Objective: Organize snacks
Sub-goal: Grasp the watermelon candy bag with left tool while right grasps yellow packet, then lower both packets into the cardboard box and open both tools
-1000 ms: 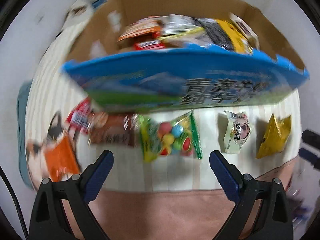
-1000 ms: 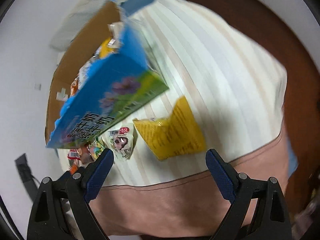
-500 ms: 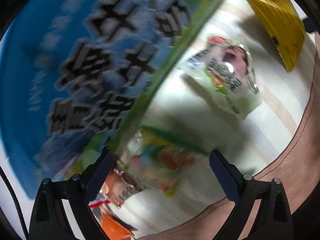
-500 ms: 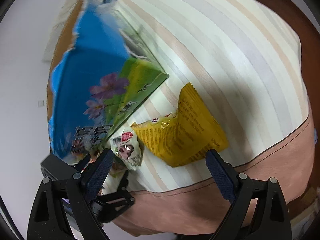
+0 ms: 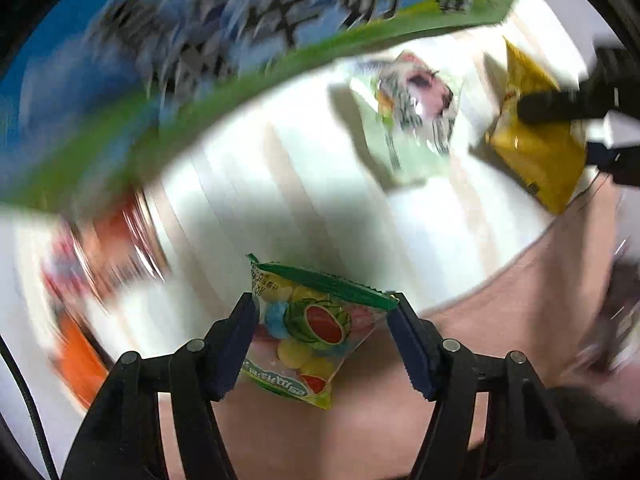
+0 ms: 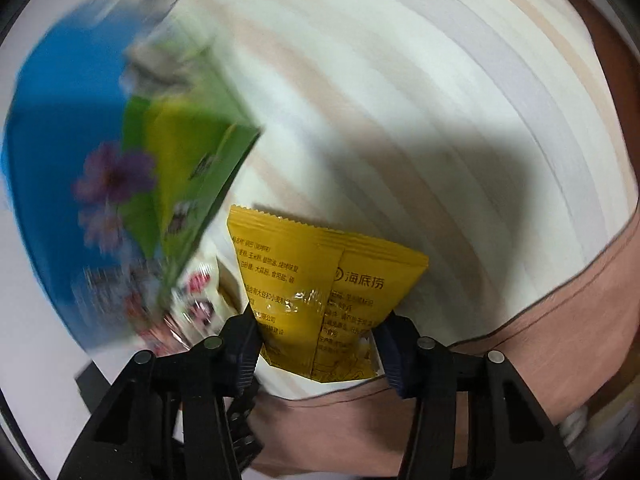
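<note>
Both claws closed onto upright candy bag (image 5: 310, 330), yellow packet (image 6: 320, 300).

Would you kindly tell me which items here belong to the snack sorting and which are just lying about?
Part of the job:
- fruit candy bag, in the left gripper
- yellow packet, in the right gripper
- white snack packet
- blue carton

Just there:
- striped cloth

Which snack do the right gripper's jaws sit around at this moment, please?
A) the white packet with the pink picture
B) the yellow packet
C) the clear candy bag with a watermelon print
B: the right gripper has just closed on the yellow packet, pads against both edges.
</note>
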{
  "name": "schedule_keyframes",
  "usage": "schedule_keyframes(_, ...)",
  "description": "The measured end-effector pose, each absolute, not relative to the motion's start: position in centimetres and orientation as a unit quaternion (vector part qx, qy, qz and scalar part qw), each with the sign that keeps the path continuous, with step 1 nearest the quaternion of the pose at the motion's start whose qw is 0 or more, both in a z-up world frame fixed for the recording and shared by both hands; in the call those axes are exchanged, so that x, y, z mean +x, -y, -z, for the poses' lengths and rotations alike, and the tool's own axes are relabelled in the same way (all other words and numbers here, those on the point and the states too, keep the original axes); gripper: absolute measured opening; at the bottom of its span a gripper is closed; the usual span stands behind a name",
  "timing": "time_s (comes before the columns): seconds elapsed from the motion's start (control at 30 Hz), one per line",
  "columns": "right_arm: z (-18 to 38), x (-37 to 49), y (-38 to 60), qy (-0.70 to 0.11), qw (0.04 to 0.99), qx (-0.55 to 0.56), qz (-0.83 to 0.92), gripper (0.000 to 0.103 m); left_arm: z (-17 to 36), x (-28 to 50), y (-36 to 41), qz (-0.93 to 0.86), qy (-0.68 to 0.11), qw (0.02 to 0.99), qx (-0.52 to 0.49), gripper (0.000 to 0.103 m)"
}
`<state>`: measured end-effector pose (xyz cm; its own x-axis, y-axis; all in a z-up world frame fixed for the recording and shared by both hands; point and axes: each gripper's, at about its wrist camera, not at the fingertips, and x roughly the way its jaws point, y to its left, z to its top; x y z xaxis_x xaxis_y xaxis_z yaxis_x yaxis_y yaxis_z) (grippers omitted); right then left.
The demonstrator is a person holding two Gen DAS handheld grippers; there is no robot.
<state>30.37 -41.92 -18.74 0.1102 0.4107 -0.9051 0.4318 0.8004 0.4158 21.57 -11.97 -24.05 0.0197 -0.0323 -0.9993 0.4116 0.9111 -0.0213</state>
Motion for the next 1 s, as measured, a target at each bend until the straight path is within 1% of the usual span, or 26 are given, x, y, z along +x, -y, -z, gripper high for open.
schedule_keyframes(0.1,17.7,30.4,39.2,-0.691,0.703,0.165,-0.035,0.053,24.9,20.8,10.1,0.145,-0.718,0.68,0.025,0.064)
schedule_keyframes(0.13,17.6,30.3,38.6,-0.696,0.705,0.13,-0.044,0.053,25.3,20.6,9.2,0.14,-0.726,0.674,-0.01,0.065)
schedule_keyframes(0.17,17.4,30.0,37.9,-0.7,0.707,0.086,-0.053,0.053,25.6,20.6,8.8,0.137,-0.729,0.67,-0.029,0.066)
schedule_keyframes(0.23,17.4,29.7,37.1,-0.7,0.71,0.046,-0.056,0.053,26.1,20.6,7.8,0.135,-0.732,0.665,-0.056,0.067)
schedule_keyframes(0.27,17.4,29.8,36.9,-0.698,0.713,0.039,-0.054,0.053,26.6,20.5,7.7,0.14,-0.736,0.66,-0.055,0.068)
schedule_keyframes(0.33,17.3,30.1,36.6,-0.694,0.716,0.05,-0.048,0.058,27.6,20.4,8.2,0.154,-0.743,0.651,-0.02,0.069)
schedule_keyframes(0.47,17.8,31.0,36.7,-0.687,0.723,0.061,-0.028,0.062,27.7,19.2,11.1,0.178,-0.735,0.65,0.072,0.071)
schedule_keyframes(0.53,18.3,31.0,36.7,-0.685,0.727,0.054,-0.024,0.064,26.8,18.7,12.3,0.179,-0.733,0.651,0.087,0.071)
schedule_keyframes(0.63,18.9,30.9,36.9,-0.678,0.733,0.044,-0.023,0.064,26.4,18.5,12.9,0.174,-0.726,0.659,0.086,0.069)
schedule_keyframes(0.67,19.0,30.9,36.9,-0.676,0.735,0.042,-0.023,0.063,25.7,18.5,13.0,0.167,-0.72,0.668,0.085,0.06)
schedule_keyframes(0.8,18.6,30.4,36.8,-0.661,0.749,0.037,-0.029,0.052,24.4,18.2,11.2,0.146,-0.699,0.698,0.062,0.056)
schedule_keyframes(0.83,18.4,30.0,37.1,-0.66,0.75,0.038,-0.031,0.051,24.5,17.9,10.5,0.142,-0.696,0.702,0.057,0.055)
schedule_keyframes(1.0,17.0,29.0,38.3,-0.656,0.751,0.062,-0.052,0.049,19.5,18.3,9.2,0.145,-0.672,0.726,0.025,0.053)
